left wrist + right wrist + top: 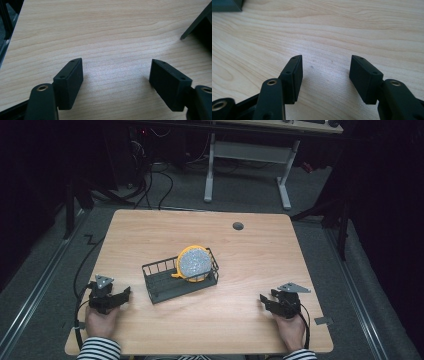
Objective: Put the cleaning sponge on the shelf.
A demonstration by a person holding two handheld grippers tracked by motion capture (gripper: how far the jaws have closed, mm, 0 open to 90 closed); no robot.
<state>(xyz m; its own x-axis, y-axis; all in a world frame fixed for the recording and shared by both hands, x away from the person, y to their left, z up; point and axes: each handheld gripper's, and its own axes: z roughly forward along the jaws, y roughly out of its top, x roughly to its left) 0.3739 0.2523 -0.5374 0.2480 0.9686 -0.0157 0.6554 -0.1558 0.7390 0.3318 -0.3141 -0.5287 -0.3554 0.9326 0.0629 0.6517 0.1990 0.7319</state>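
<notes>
Overall, the wooden table [250,255] carries one dark wire basket [165,282] near its middle, set slightly askew, with a round yellow-rimmed object [193,264] standing on edge in the basket's right end. Its face is speckled grey-white; at this resolution I cannot tell whether it is a sponge, a scrubber or a lidded dish, so "yellow-rimmed disc" is as far as I go. Judged handling: the basket looks like stiff, light metal wire that should slide easily on the smooth tabletop, so a pinch on the top rim or on an end wall seems the safest hold. The disc probably weighs little and leans against the wire, so it may tip or roll if the basket is jolted; its yellow rim at the upper edge is the likeliest place to grip, since the flat face offers nothing to close on. Left gripper [121,294] rests on the table at the near left, jaws spread wide with bare wood between them, pointing toward the basket's left end, near it but not touching. A dark corner at the upper right of the left gripper view [197,22] is presumably that basket. Right gripper [267,299] sits at the near right, jaws likewise wide and empty, well apart from the basket and disc, which lie ahead and to its left.
</notes>
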